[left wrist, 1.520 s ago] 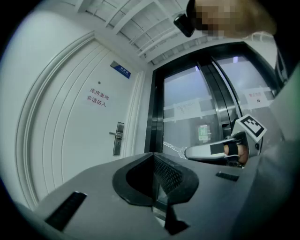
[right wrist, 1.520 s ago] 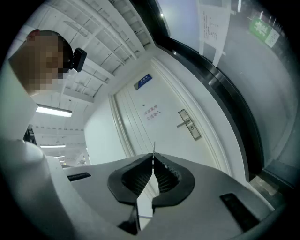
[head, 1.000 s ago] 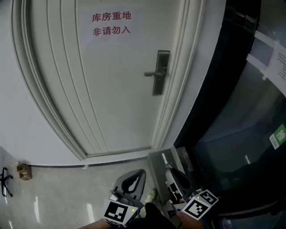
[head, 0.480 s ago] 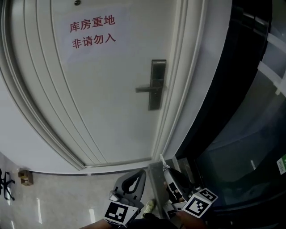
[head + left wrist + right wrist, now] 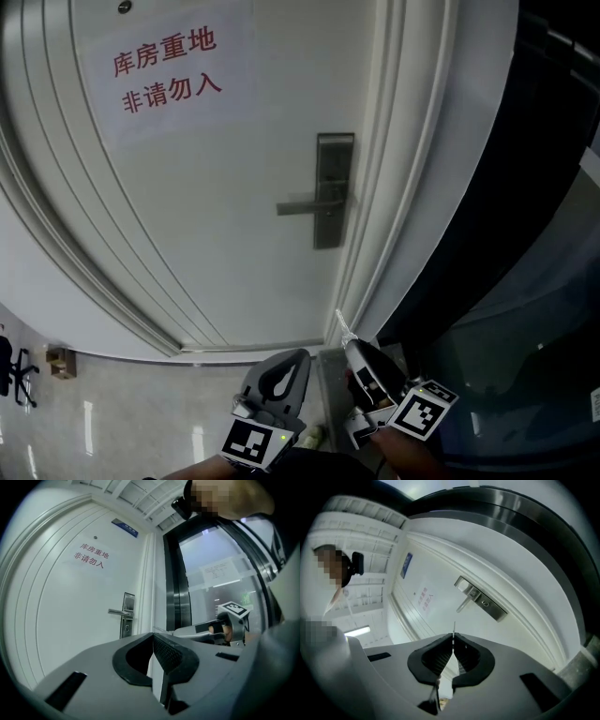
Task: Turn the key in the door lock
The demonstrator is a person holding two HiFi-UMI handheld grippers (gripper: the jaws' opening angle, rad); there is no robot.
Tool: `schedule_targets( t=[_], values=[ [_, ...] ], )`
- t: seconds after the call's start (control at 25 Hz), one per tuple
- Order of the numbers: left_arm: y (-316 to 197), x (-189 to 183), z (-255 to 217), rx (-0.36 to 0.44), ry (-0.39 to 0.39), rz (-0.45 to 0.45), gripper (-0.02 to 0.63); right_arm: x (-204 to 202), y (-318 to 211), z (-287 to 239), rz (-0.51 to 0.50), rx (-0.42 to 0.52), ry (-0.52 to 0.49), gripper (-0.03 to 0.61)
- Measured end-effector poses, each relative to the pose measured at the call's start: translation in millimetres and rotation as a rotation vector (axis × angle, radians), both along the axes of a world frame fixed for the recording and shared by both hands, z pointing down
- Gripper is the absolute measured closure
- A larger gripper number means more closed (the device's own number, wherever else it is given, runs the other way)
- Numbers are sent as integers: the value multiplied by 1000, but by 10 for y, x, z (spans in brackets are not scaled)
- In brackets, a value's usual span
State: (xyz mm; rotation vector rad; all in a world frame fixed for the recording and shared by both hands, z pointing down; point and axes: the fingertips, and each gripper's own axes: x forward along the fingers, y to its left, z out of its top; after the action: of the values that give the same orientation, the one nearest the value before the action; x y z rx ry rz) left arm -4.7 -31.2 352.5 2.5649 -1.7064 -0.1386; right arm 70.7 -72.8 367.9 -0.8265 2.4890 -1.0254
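- The white panelled door (image 5: 216, 187) fills the space ahead of both sets of fingers. Its paper notice with red characters (image 5: 169, 70) sits up and to the left of them.
- The left gripper (image 5: 292, 364) is held low with its fingers closed against each other and nothing between them. It looks to have no part in the work at this point.
- The grey metal lock plate with a lever handle (image 5: 335, 187) lies well beyond the fingertips of both grippers, ahead and above. In the right gripper view its round keyhole (image 5: 485, 603) shows below the lever, with nothing in it.
- The right gripper (image 5: 356, 349) has its fingers clamped on the thin silver key (image 5: 343, 323). The blade pokes out just past the fingertips and points towards the door.
- To the right of those fingers stands a dark glass panel (image 5: 525, 281), which has no bearing on the task.
- By my reading the task is barely begun. The key is in the grip, and that much is done. Bringing the blade to the keyhole, pushing it in and turning it are all left.
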Motion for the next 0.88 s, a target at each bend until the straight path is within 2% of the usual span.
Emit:
schedule_targets(
  t=[0.16, 0.36, 0.48, 0.6, 0.88],
  values=[
    [-236, -55, -15, 1, -11, -20, 606, -23, -462, 133, -11, -140, -103, 558],
    [-538, -46, 18, 2, -15, 5, 606, -7, -1081, 340, 66, -318, -221, 558],
    [-714, -95, -25, 20, -4, 19, 606, -155, -1407, 299, 69, -371, -318, 558],
    [-863, -154, -73, 33, 2, 29, 606, -295, -1688, 321, 85, -424, -372, 558],
    [-1143, -284, -62, 29, 12, 34, 606, -473, -2075, 296, 92, -444, -395, 558]
  ],
)
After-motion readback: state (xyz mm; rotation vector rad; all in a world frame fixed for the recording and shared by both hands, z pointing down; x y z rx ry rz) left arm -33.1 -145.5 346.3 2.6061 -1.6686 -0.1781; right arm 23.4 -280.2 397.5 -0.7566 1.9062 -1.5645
